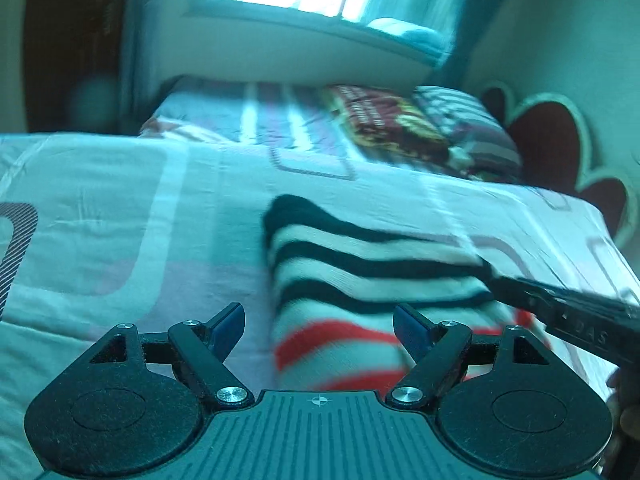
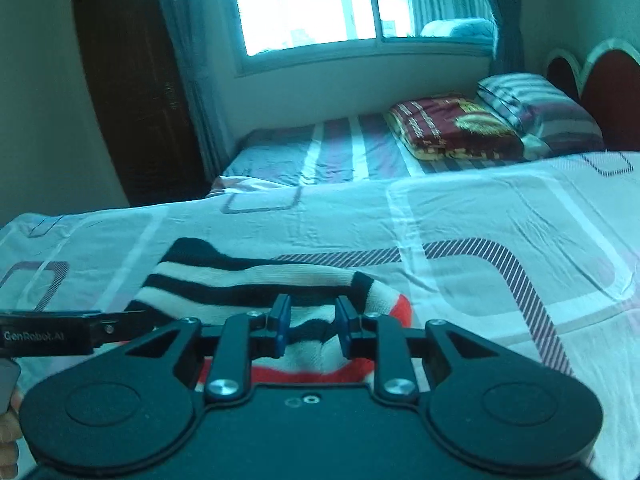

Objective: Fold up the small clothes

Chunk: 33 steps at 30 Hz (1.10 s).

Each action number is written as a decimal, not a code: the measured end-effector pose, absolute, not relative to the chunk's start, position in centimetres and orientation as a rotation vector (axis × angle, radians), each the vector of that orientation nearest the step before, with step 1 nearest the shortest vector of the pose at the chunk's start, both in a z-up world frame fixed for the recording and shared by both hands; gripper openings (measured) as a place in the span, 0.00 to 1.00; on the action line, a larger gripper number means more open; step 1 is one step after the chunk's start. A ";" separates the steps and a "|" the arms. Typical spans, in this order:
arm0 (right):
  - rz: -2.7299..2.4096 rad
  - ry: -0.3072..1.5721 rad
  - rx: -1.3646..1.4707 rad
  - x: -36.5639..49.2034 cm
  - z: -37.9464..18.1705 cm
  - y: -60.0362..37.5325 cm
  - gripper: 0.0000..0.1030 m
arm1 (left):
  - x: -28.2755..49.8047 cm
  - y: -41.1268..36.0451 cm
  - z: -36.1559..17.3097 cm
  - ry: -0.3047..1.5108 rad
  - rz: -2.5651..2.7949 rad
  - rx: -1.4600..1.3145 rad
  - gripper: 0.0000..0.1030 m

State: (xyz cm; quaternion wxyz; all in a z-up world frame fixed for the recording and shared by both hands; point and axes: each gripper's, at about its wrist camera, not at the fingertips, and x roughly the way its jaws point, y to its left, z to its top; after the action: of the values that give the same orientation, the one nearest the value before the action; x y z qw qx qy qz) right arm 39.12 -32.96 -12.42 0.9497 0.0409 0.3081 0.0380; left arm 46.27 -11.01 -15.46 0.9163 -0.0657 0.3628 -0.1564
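Striped knit garment (image 1: 372, 280) lies flat on the near bed (image 1: 120, 208), right of centre, black and cream bands at the far end, red bands nearest me.

Left wrist view: my left tongs (image 1: 319, 326) stand wide apart, blue pads either side of the near left edge of the knit, nothing pressed between them. The picture is smeared, so I cannot tell whether the pads touch cloth. My right tongs (image 1: 520, 292) come in from the right and meet the garment's right edge among the black stripes. Judgement: a fold is being set up, one side gripped, the other not yet taken. Next move for the left: close on the near left edge before any lift.

Right wrist view: my right tongs (image 2: 310, 328) are drawn close together with a bunched ridge of the striped knit garment (image 2: 248, 280) between the pads; I read this as clamped on the cloth. The knit looks thick and soft and humps where pinched. It sits near-left on the patterned sheet of the near bed (image 2: 480, 216). My left tongs (image 2: 132, 318) enter low at the left, at the garment's edge. Both corners should rise together, or the thick knit may sag and fold crooked.
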 end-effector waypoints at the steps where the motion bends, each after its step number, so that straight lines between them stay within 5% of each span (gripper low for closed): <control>1: 0.086 0.626 0.082 38.4 -12.3 -32.8 0.25 | 45.5 -11.2 -15.4 0.746 -0.337 -0.130 0.79; 13: 0.002 0.644 -0.029 35.3 -16.0 -31.7 0.13 | 42.1 -10.2 -19.0 0.755 -0.322 -0.170 0.80; 33: -0.014 0.657 0.000 25.1 -11.8 -29.5 0.22 | 34.8 -9.9 -15.0 0.763 -0.441 -0.058 0.80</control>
State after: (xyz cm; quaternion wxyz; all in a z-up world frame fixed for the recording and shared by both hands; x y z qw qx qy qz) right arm 25.07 -29.53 -11.80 0.9466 0.0000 0.3225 -0.0067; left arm 34.78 -9.85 -14.96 0.9041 -0.0280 0.3692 -0.2133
